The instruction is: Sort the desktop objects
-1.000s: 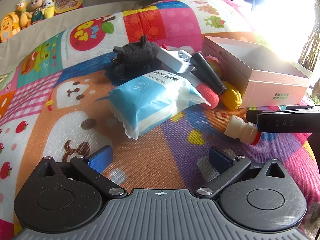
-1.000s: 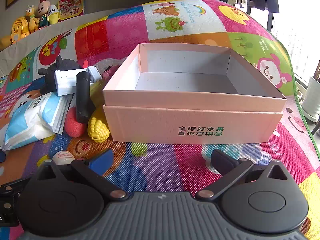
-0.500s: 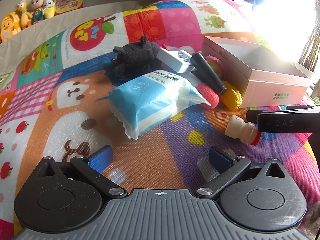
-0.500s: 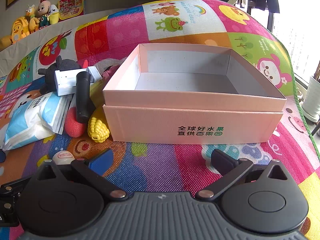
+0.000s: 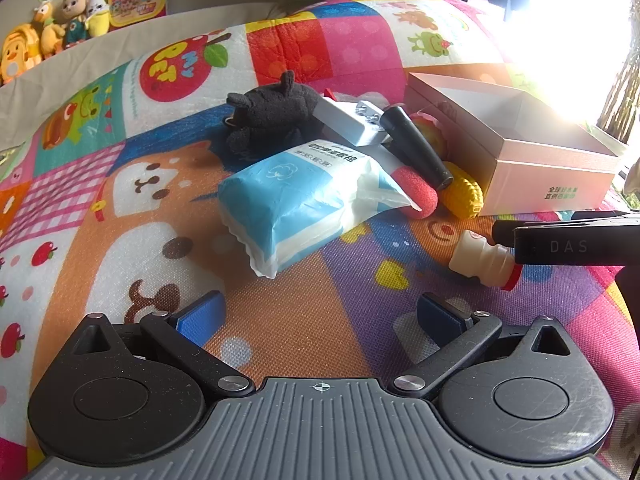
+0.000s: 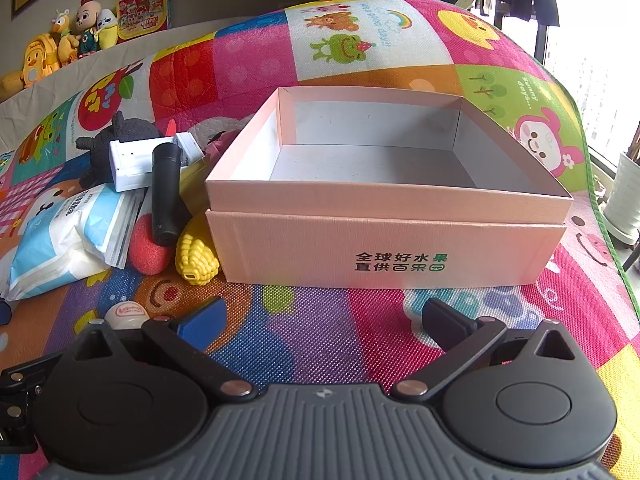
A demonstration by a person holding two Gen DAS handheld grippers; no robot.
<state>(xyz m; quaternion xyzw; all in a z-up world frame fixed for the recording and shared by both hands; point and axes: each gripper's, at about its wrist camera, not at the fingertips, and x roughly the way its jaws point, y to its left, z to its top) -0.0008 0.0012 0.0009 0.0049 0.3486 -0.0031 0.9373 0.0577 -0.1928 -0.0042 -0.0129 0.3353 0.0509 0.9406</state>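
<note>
Left tongs (image 5: pixel 320 316) spread wide, low over play mat (image 5: pixel 304 320), right tongs (image 6: pixel 324 320) likewise agape, facing pink box (image 6: pixel 384 248)

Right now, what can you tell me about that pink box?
The pink box looks like cardboard, wide and shallow, open on top with a pale grey inside and nothing in it. Its rim forms a band above the lower wall. Dark and green Chinese print marks its front. It sits flat on the colourful mat, and a yellow toy corn lies against its left corner.

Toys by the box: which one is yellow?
The toy corn cob, lying against the pink box's front corner. The foam ball beside it is red; the plush is dark grey.
</note>
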